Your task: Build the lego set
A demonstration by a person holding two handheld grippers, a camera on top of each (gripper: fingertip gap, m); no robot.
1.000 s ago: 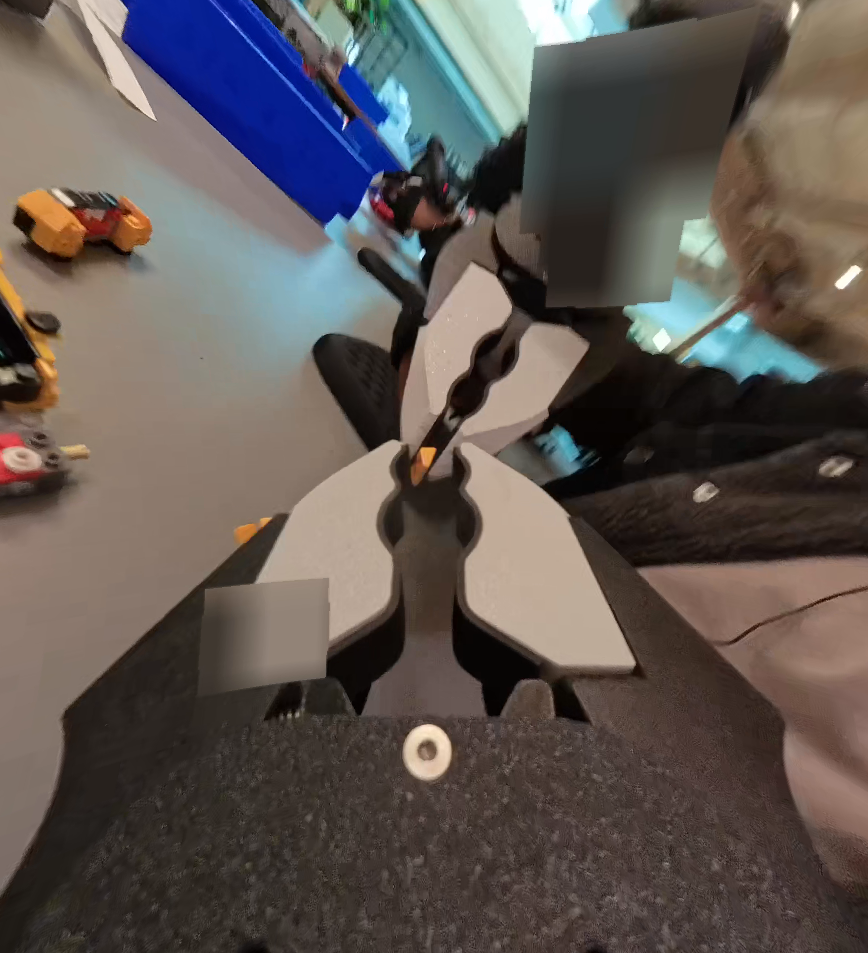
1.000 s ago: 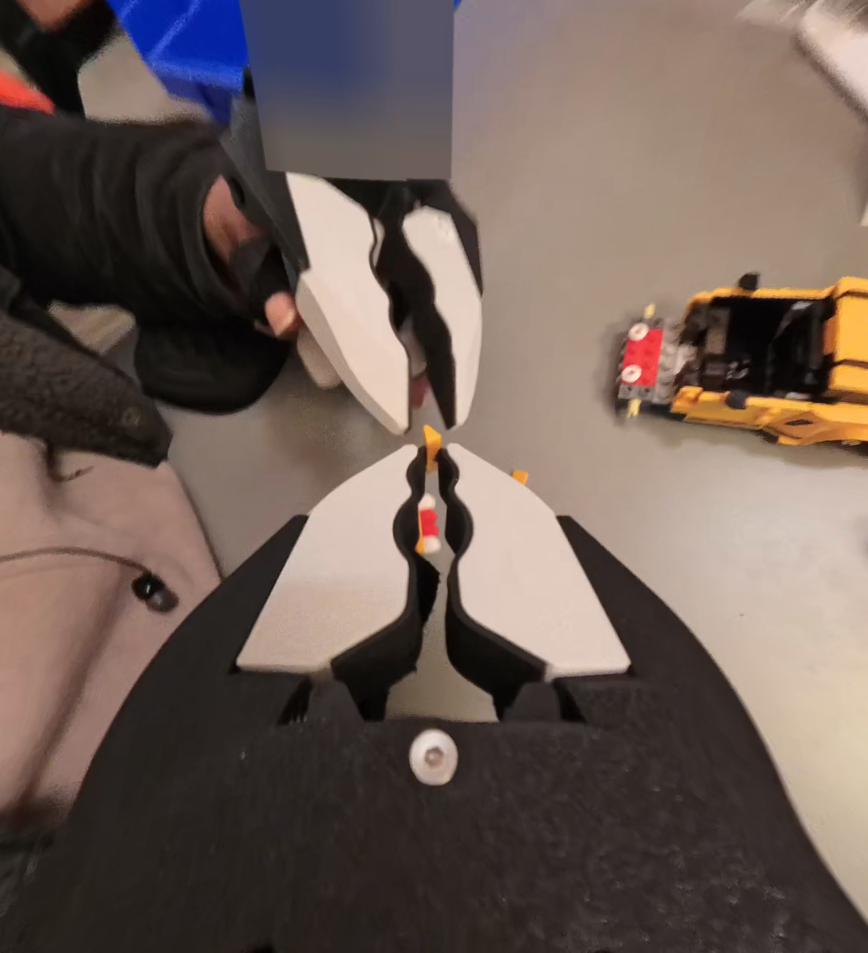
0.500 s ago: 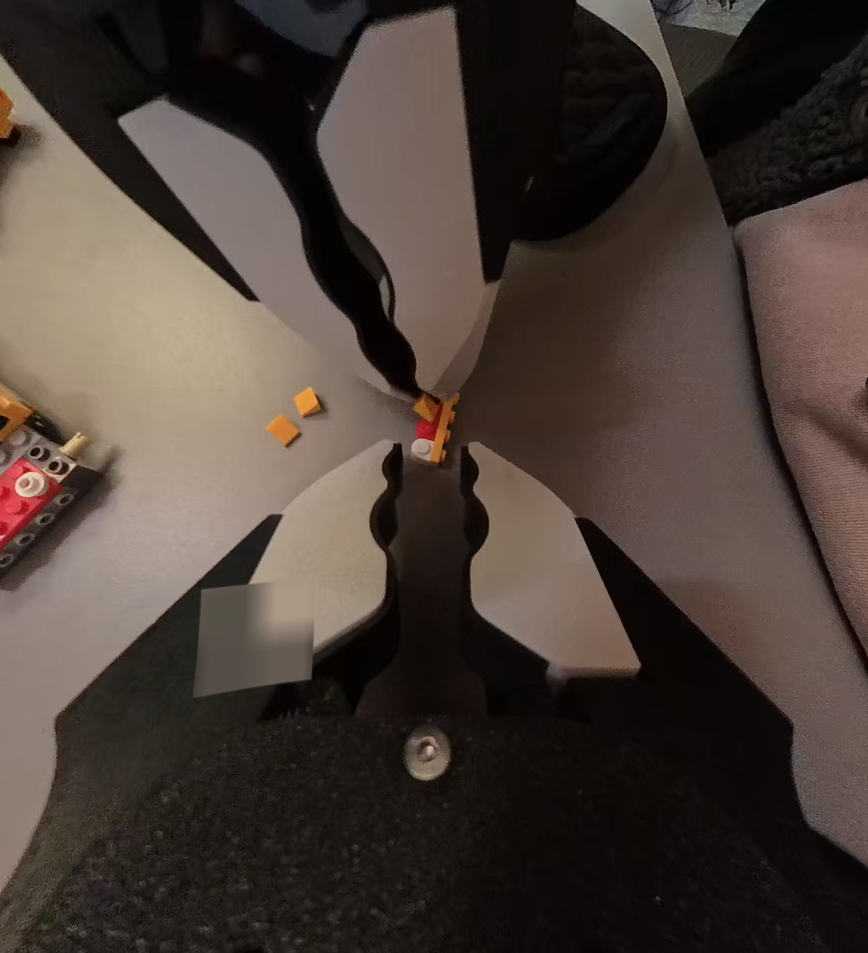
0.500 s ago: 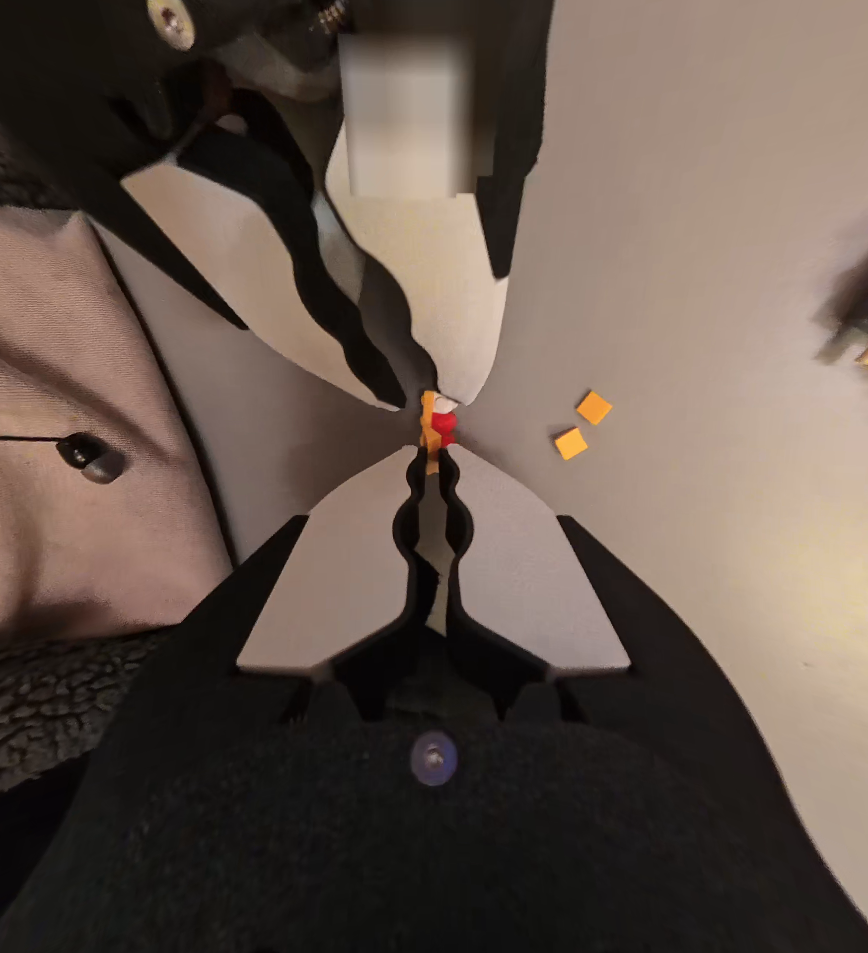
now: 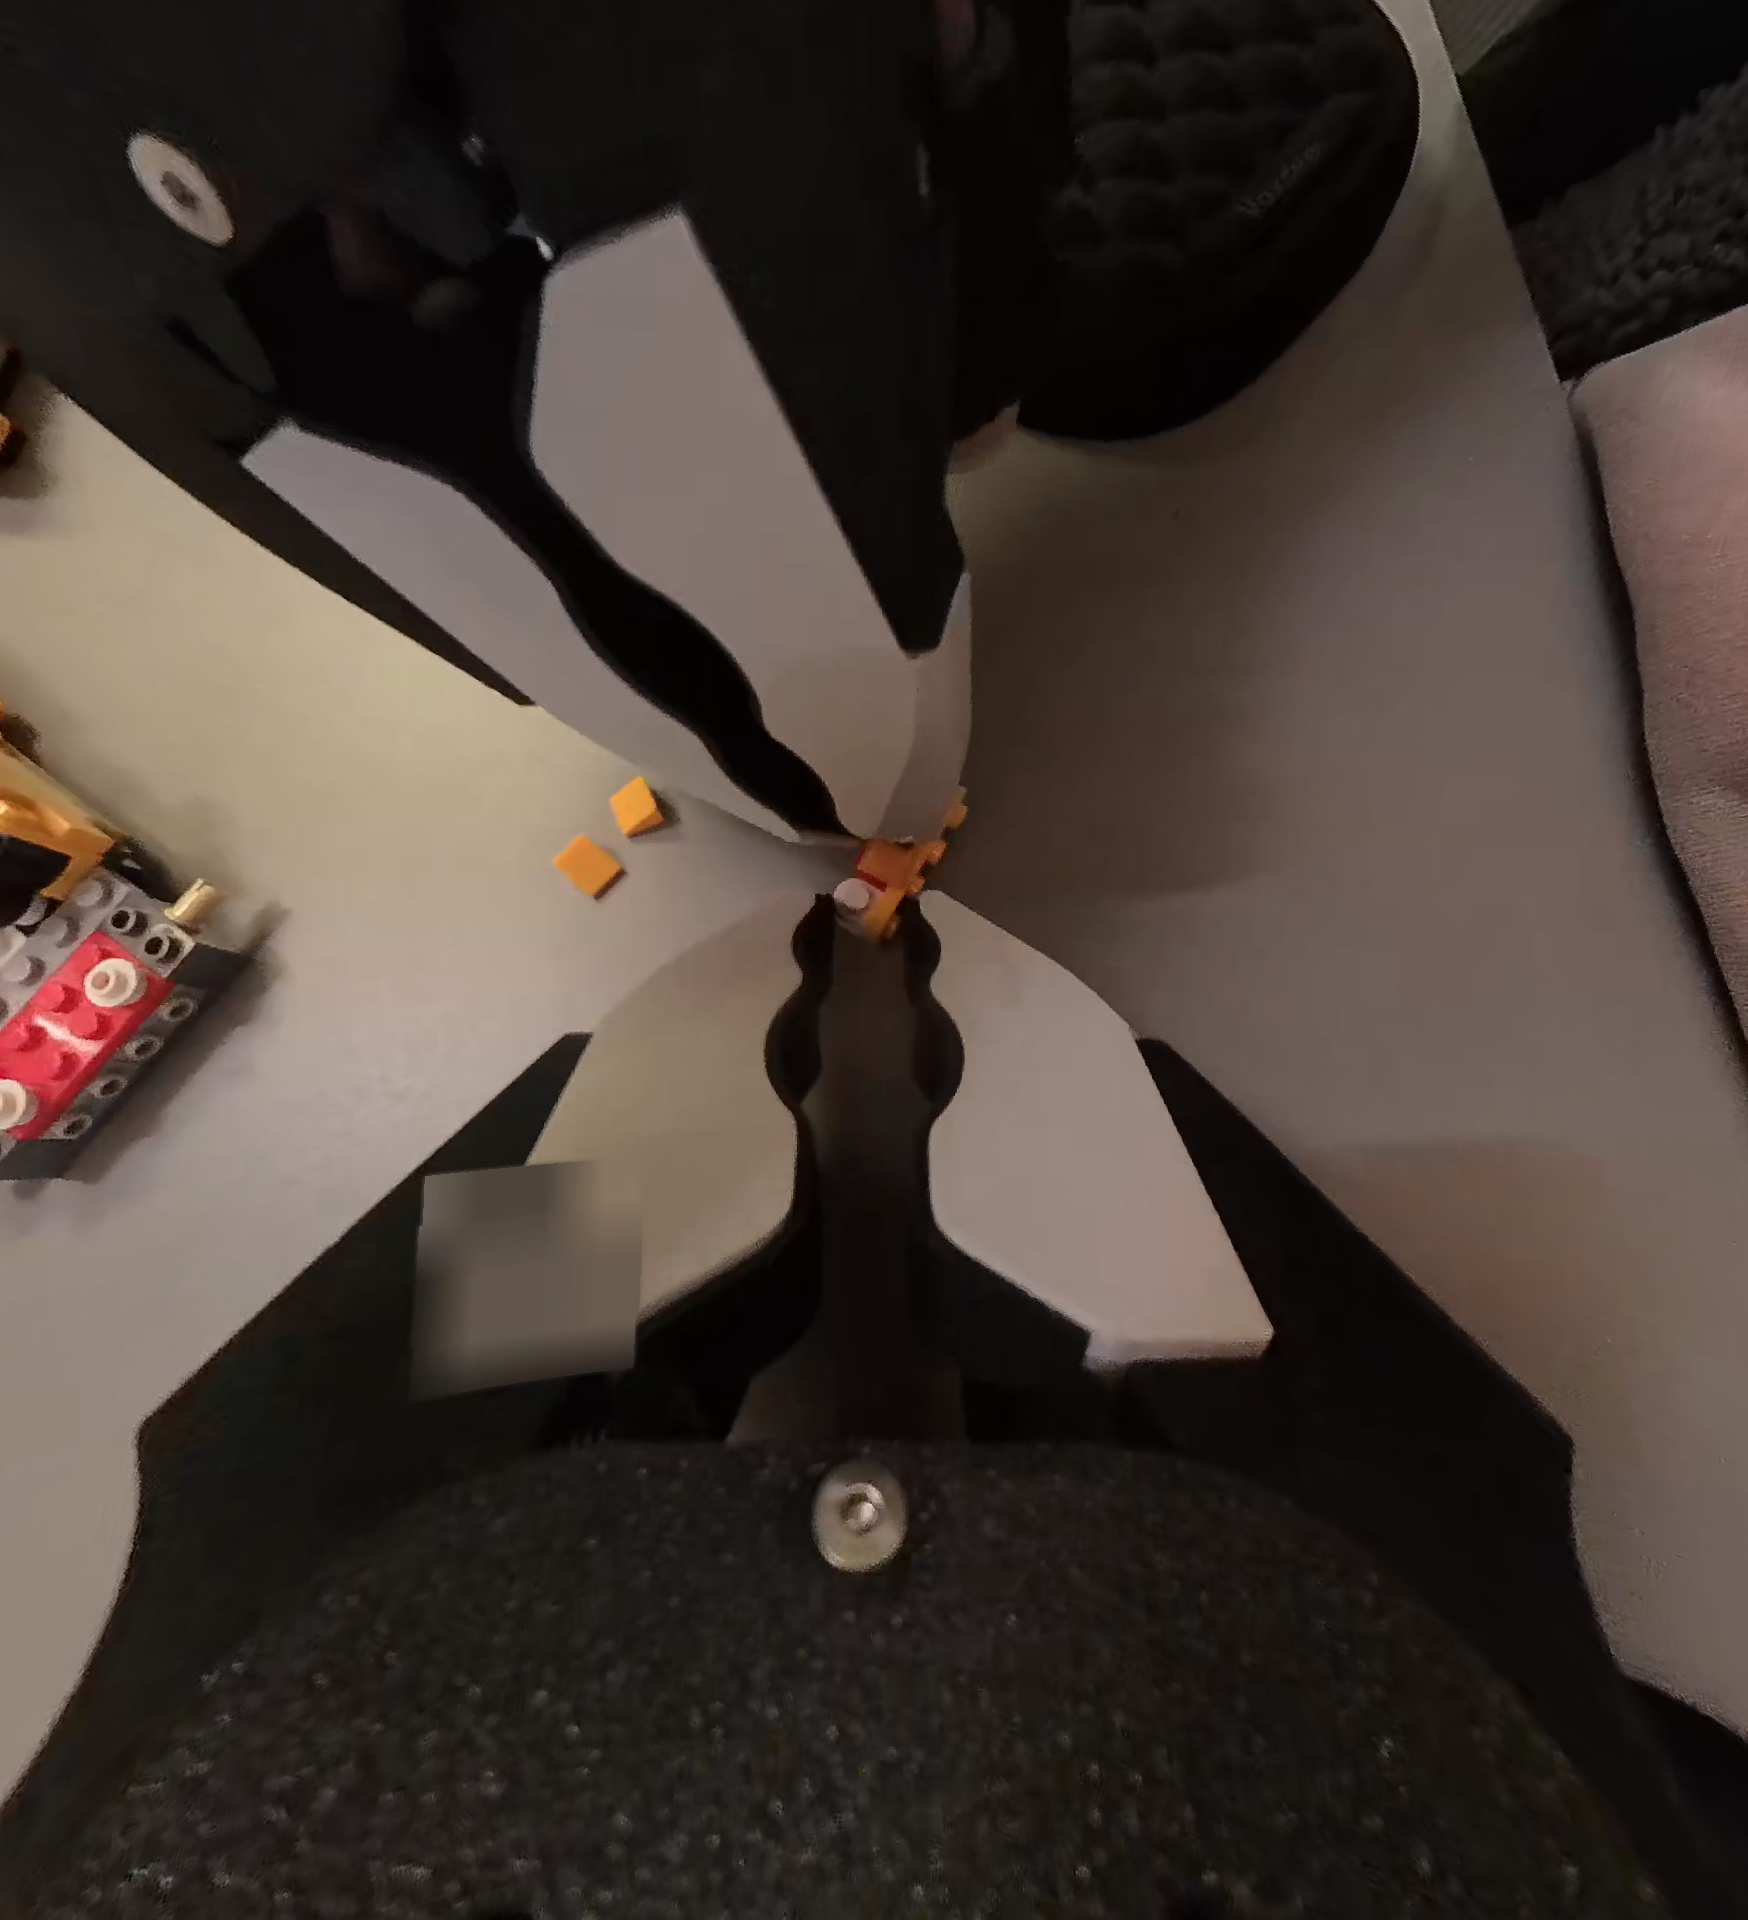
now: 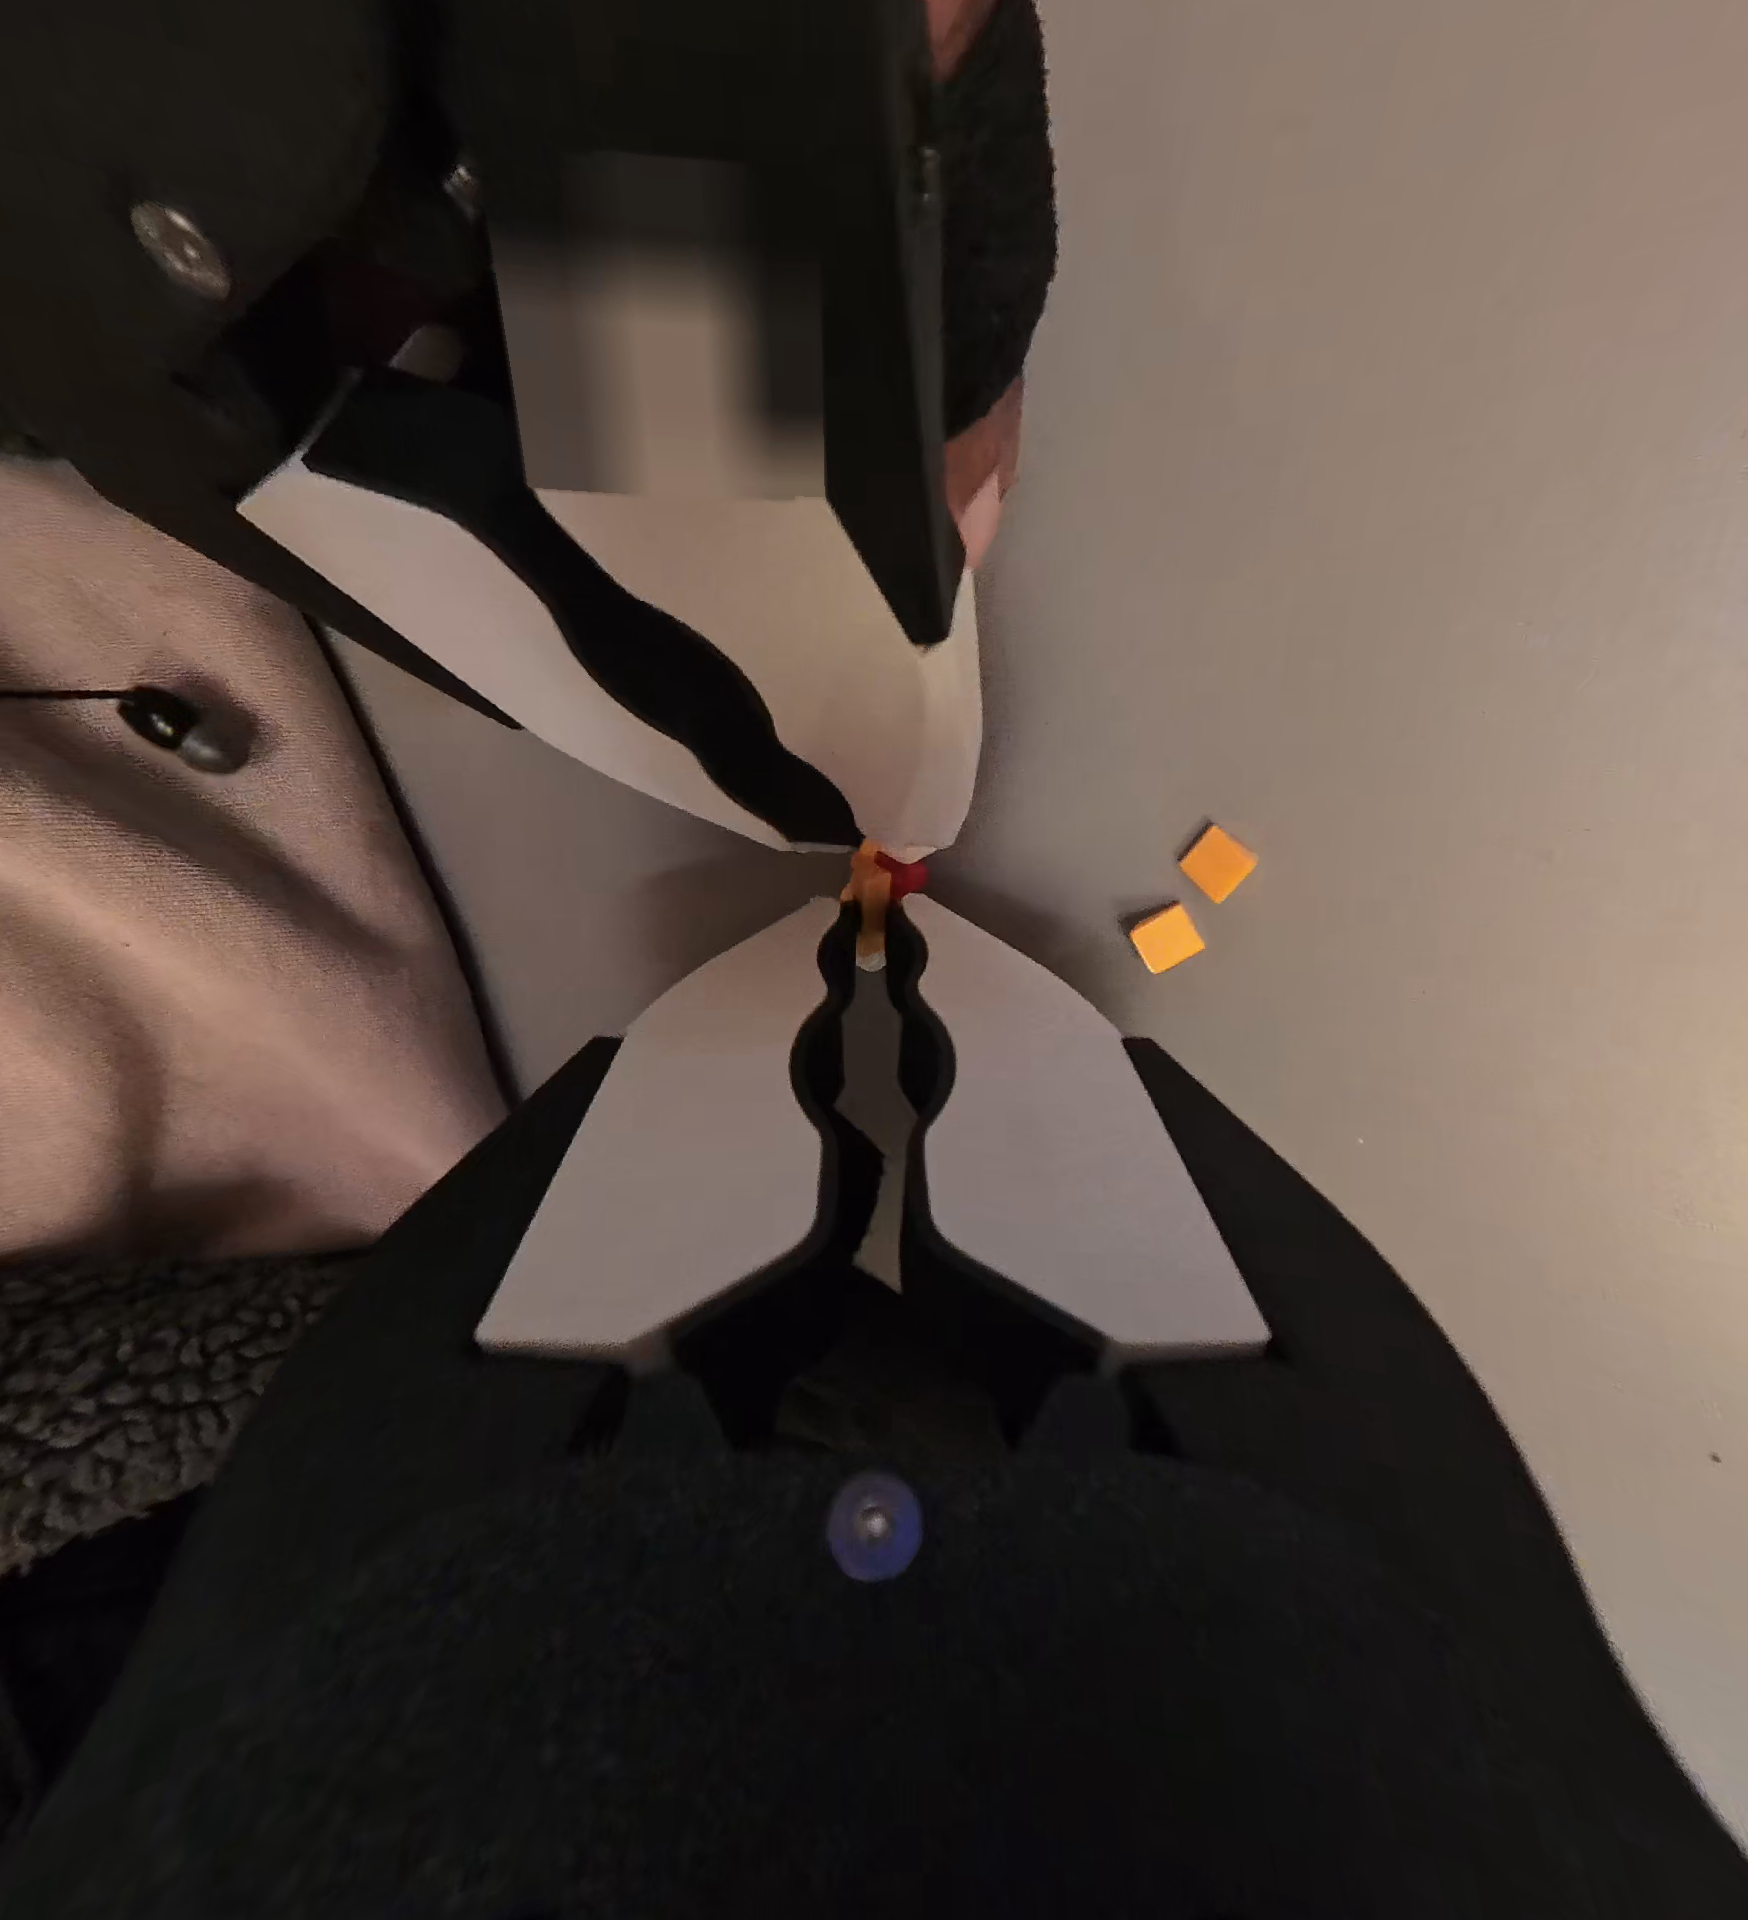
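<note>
Both jaws' tips pinching lego piece [image 5: 889, 881]

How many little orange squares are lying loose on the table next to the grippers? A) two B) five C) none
A: two small orange tiles lie side by side on the grey table, apart from the tiny orange and red piece pinched between the two gripper tips.

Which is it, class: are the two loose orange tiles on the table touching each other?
Apart. The right wrist view shows bare table between the upper tile and the lower tile; the left wrist view shows the same gap.
</note>
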